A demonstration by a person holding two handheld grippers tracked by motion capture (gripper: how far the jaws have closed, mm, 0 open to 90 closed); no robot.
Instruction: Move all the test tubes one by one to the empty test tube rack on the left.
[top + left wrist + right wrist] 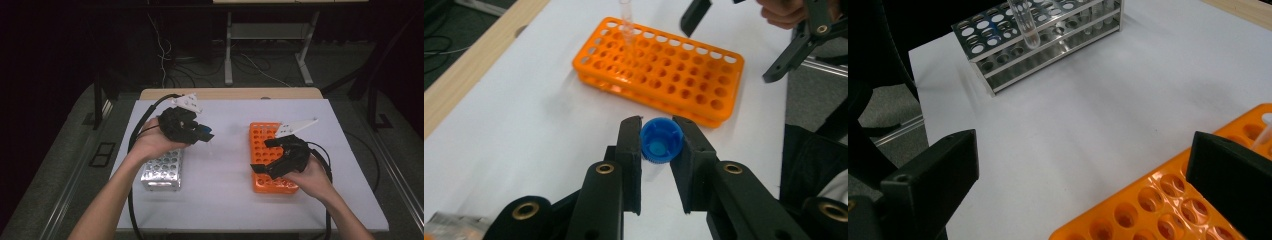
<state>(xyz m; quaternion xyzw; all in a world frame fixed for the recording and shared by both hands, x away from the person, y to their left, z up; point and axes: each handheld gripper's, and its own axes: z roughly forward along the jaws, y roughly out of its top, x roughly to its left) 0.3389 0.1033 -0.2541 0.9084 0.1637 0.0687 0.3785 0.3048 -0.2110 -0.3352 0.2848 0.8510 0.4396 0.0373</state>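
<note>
Hanging from the left gripper (204, 134) above the white table (225, 175), between the metal rack (162, 170) and the orange rack (265, 150), a clear tube with a blue cap (661, 140) has its long axis close to upright, cap on top and rounded bottom toward the table. In the left gripper view the cap faces the camera end-on, with both black jaws pressed against its sides, so this gripper is closed on the capped tube. In the right gripper view the tube's rounded lower end (1025, 25) shows in front of the metal rack. A second clear tube (626, 20) stands upright in a hole near a corner of the orange rack. The right gripper (267, 157) hovers over the orange rack with its jaws spread wide, nothing between them.
</note>
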